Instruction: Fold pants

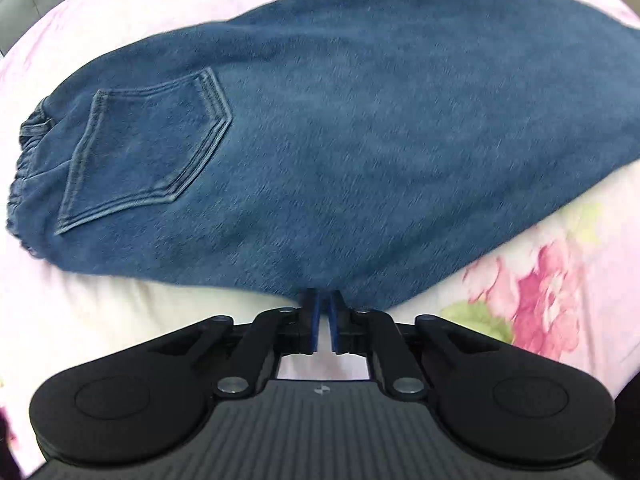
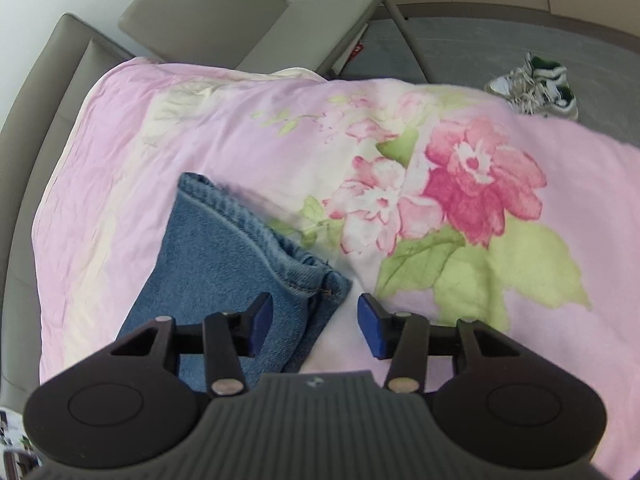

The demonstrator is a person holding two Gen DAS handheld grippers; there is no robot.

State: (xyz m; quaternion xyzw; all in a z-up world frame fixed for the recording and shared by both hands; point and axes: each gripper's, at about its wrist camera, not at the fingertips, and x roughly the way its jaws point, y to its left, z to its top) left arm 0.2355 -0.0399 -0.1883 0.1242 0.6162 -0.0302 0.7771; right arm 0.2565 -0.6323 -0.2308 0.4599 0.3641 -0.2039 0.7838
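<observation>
While the left gripper (image 1: 323, 308) pinches the halved denim pants (image 1: 320, 140), right gripper (image 2: 313, 322) jaws spread over the hem (image 2: 256, 232); crosswise folds remain.

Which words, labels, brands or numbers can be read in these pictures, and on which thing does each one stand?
No text can be read.
Small pale logo mark on each hand-held gripper body: a symbol, no letters.
Red tag under the folding chair: too small and blurred.
Jeans: no label visible.

- We can't read any text, brand or number anywhere here.
- Closest thing we spot is a tiny pale emblem (image 2: 315, 381) on the gripper body, not legible.
</observation>
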